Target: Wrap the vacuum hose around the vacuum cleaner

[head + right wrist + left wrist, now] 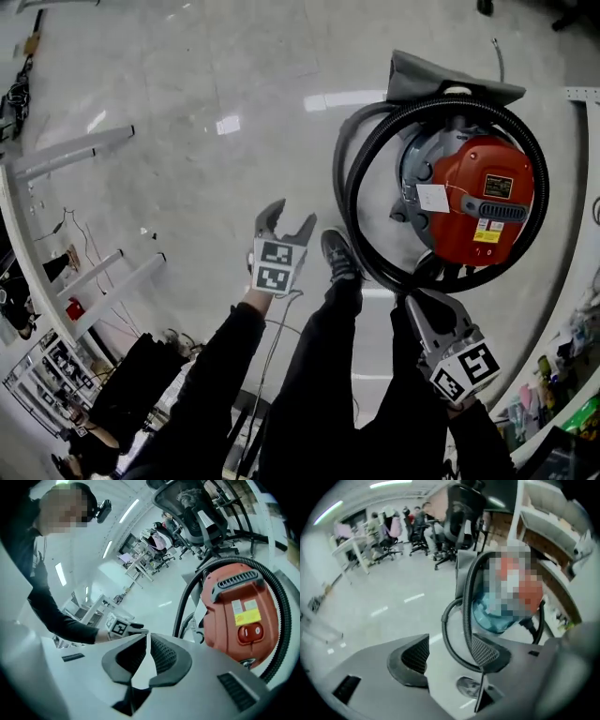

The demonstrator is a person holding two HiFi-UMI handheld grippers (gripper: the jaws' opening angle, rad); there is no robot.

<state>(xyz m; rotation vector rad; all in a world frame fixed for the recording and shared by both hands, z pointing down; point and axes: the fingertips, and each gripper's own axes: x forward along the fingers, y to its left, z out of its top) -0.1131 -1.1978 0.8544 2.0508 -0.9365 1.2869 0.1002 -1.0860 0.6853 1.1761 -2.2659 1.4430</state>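
Overhead, the head view showed the red, dome-topped vacuum cleaner (473, 197) standing on a glossy grey floor (187, 169), its black ribbed hose (352, 202) coiled in a ring around the body. The left gripper (289, 217) hung well clear of that ring, to its left, while the right gripper (418, 299) sat just beside the hose's near loop. In the left gripper view, the mesh-textured fingers (411, 654) stood moderately apart with only bare floor between them; the hose curved past behind the right-hand one, not gripped. In the right gripper view, the fingers (164, 654) were pressed almost together on nothing. The cleaner's smooth red plastic shell, with its slotted handle and the corrugated hose arcing round it, lay beyond them to the right, apart from the pads.
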